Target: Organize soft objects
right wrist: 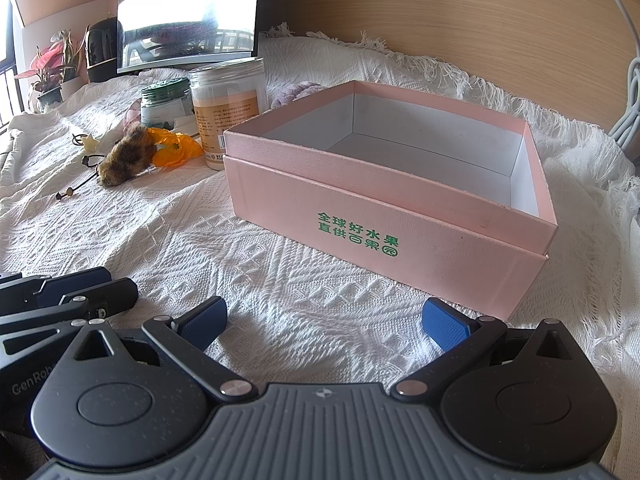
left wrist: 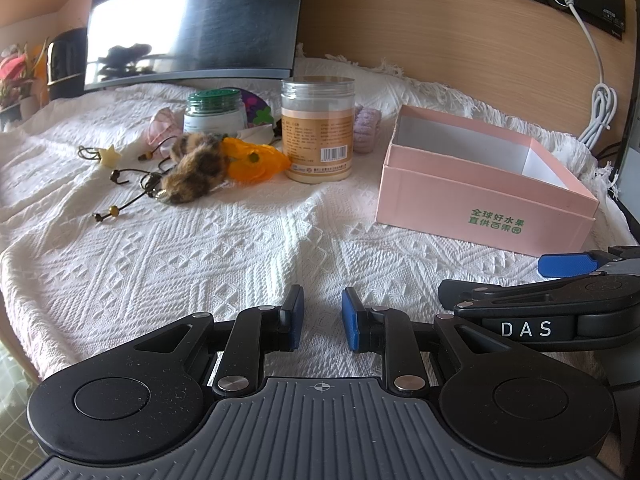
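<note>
While your left gripper (left wrist: 322, 320) waits at the bottom of its view with jaws narrowly apart and empty, the furry toy (left wrist: 196, 174) lies at centre left among cords (left wrist: 124, 178), which could snag and drag along. In the right view, your right gripper (right wrist: 324, 326) gapes wide and empty below the pink box (right wrist: 384, 216); the jar (right wrist: 228, 112) crowding the toy could tip.

At my twelve o'clock I see a matt pink cardboard box (right wrist: 384, 216) on rough woven white cloth (right wrist: 248, 264), smooth wood-grain wall (right wrist: 460, 12) behind.
</note>
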